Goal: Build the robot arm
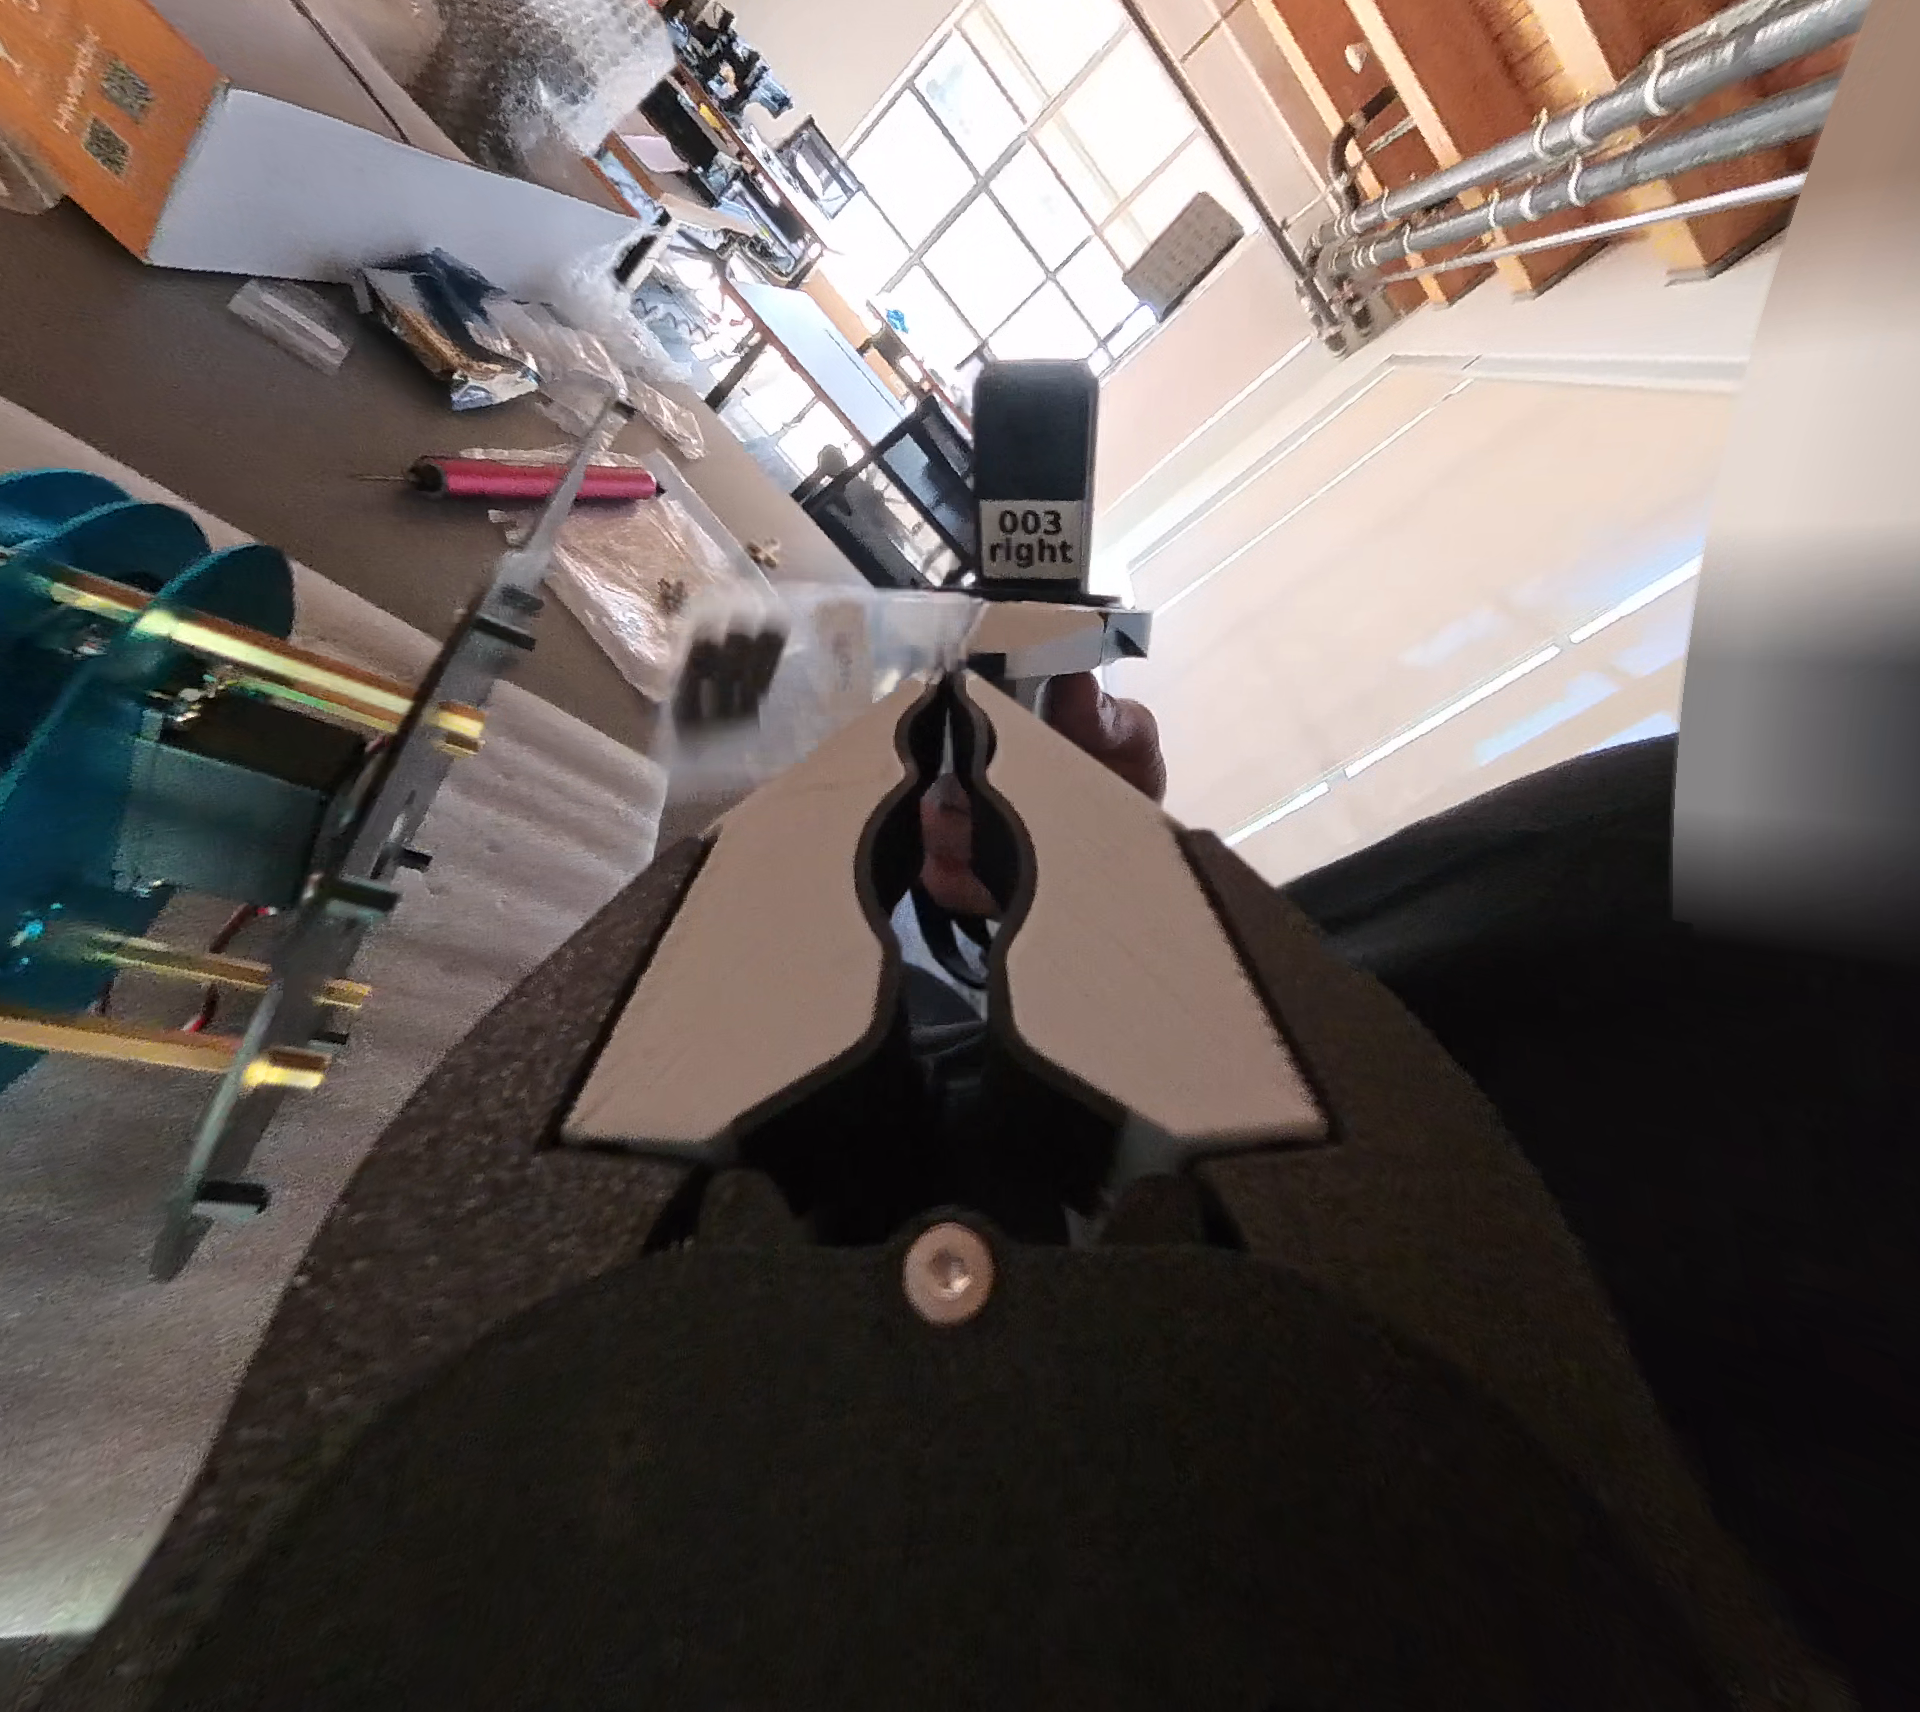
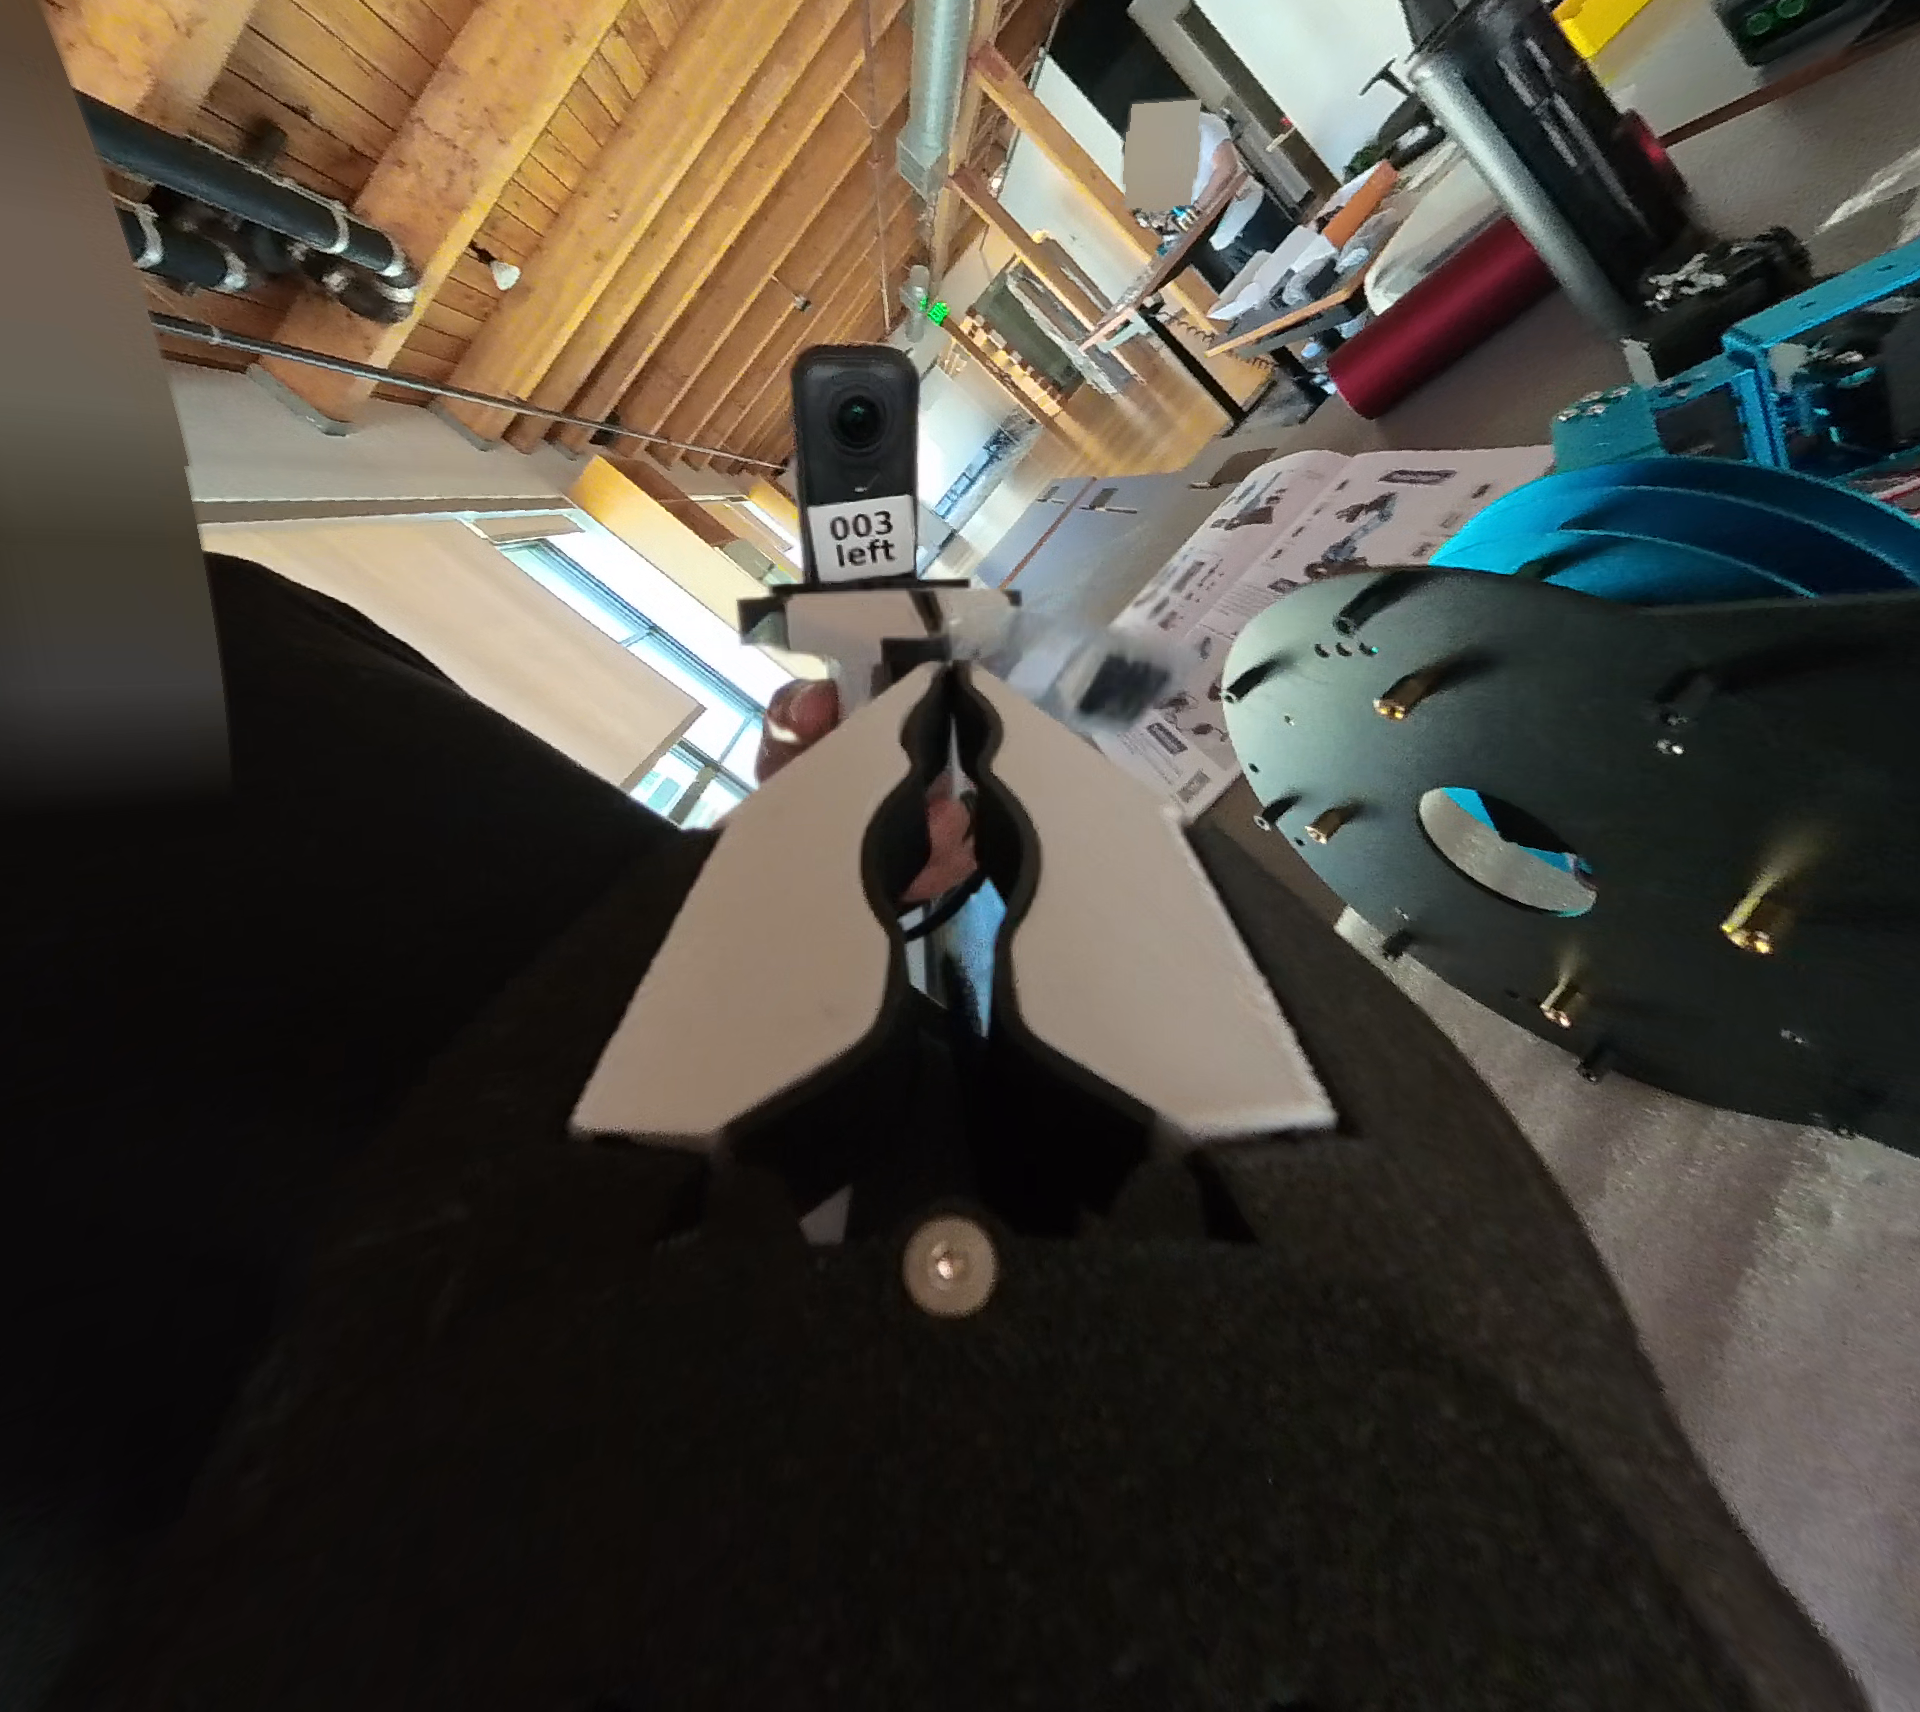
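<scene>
The left claw [image 1: 951,691] and right claw [image 2: 948,675] are both pinching one small clear bag [image 1: 790,654]. A black plate [image 2: 1558,831] is sitting nearby on the table [image 2: 1766,1350].

**Print seen, by carrier**

Small white label, two lines of black print, on the black boxy camera [image 1: 1034,436] atop the right gripper [image 1: 1039,636]. A like label sits on the black lens-fronted camera [image 2: 854,426] atop the left gripper [image 2: 883,628].

Orange cardboard box [image 1: 94,73]: pale print, dark code squares.

Open white instruction booklet [image 2: 1299,540]: diagrams, print too small to read.

Clear plastic bag [image 1: 821,654]: label blurred.
</scene>
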`<action>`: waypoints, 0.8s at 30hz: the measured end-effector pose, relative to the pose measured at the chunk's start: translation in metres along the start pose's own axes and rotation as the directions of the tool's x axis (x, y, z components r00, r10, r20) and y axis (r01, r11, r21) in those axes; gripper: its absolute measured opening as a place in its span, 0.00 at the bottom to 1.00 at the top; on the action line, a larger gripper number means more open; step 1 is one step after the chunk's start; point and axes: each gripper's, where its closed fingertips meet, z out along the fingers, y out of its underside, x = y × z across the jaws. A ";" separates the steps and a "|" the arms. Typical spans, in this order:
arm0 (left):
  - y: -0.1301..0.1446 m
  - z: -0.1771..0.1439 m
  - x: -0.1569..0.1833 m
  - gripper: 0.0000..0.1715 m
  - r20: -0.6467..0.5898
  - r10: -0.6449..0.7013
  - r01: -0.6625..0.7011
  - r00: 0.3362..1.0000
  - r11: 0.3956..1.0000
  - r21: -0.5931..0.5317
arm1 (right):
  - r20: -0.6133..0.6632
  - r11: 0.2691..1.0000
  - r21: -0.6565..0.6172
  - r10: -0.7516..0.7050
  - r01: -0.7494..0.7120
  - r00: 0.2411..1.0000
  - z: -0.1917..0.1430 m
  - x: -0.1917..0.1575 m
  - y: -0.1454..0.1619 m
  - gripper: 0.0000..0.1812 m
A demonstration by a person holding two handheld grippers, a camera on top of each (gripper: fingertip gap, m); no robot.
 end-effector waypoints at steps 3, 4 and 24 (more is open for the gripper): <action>-0.007 -0.006 -0.005 0.00 0.014 0.005 -0.006 1.000 0.999 0.034 | -0.027 1.000 -0.001 0.008 -0.008 1.000 -0.005 0.006 0.001 0.00; -0.008 -0.007 -0.006 0.00 0.027 0.018 -0.018 0.999 0.999 0.033 | -0.013 1.000 0.014 0.023 -0.023 1.000 -0.007 0.004 -0.002 0.00; 0.004 0.003 -0.014 0.00 0.122 0.162 -0.159 0.979 0.987 -0.033 | -0.077 0.999 -0.003 0.042 -0.042 0.996 0.007 0.012 0.002 0.00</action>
